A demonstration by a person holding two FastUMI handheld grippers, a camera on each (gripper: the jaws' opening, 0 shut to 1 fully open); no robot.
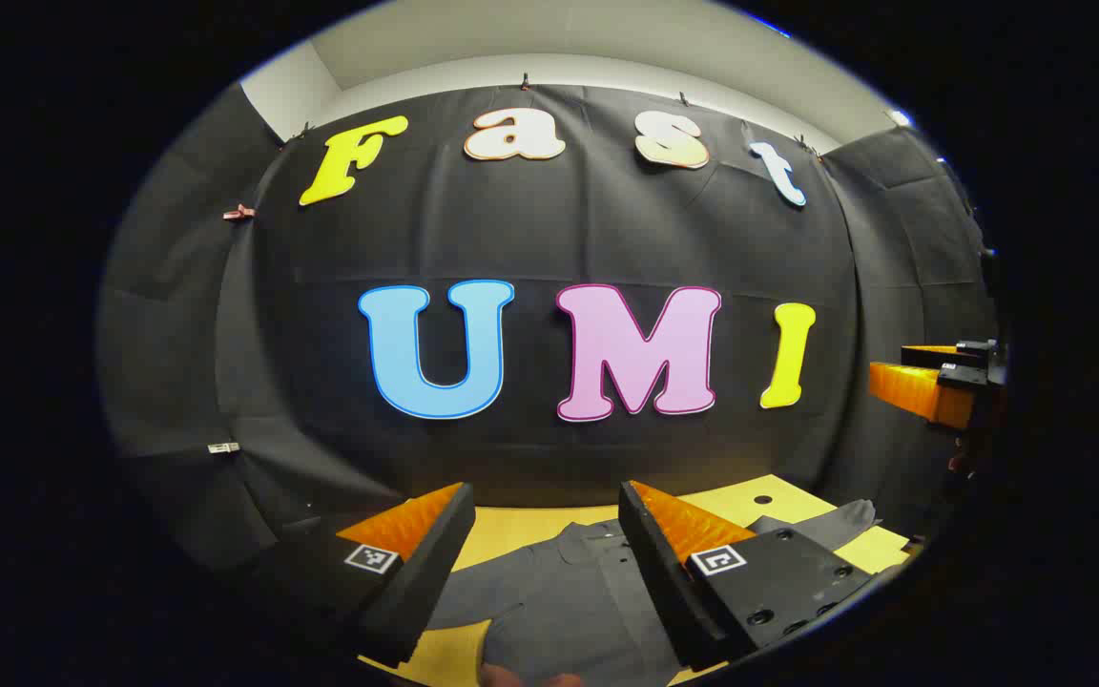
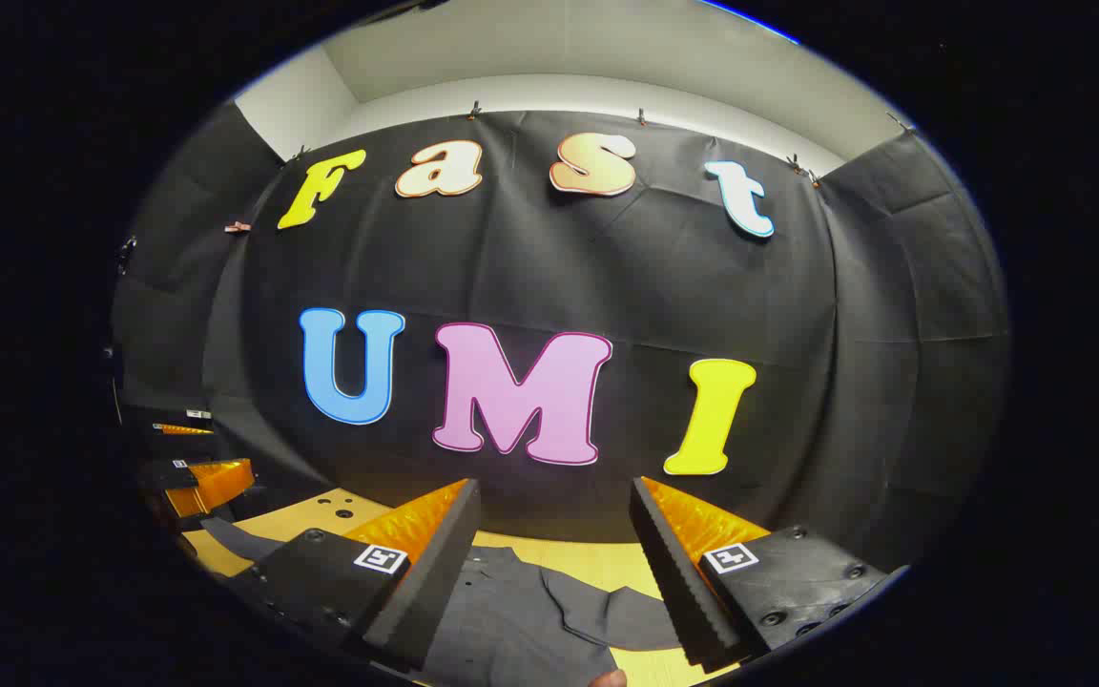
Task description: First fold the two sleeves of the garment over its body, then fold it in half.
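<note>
A dark grey garment point(image 1: 559, 611) lies spread on a yellow wooden table point(image 1: 511, 530). My left gripper point(image 1: 545, 506) hovers above it, open, nothing between its fingers. One sleeve point(image 1: 826, 525) reaches out to the right in the left gripper view. My right gripper point(image 2: 554, 506) is also open and held above the garment point(image 2: 511, 620), with a sleeve point(image 2: 626, 611) lying below between its fingers. The right gripper point(image 1: 931, 382) appears at the right edge of the left gripper view, raised. The left gripper point(image 2: 201, 477) appears at the left edge of the right gripper view.
The black cloth wall stands close behind the table's far edge. Small round holes point(image 2: 335, 506) mark the tabletop near its back. A fingertip point(image 2: 607, 677) peeks in at the bottom of the right gripper view.
</note>
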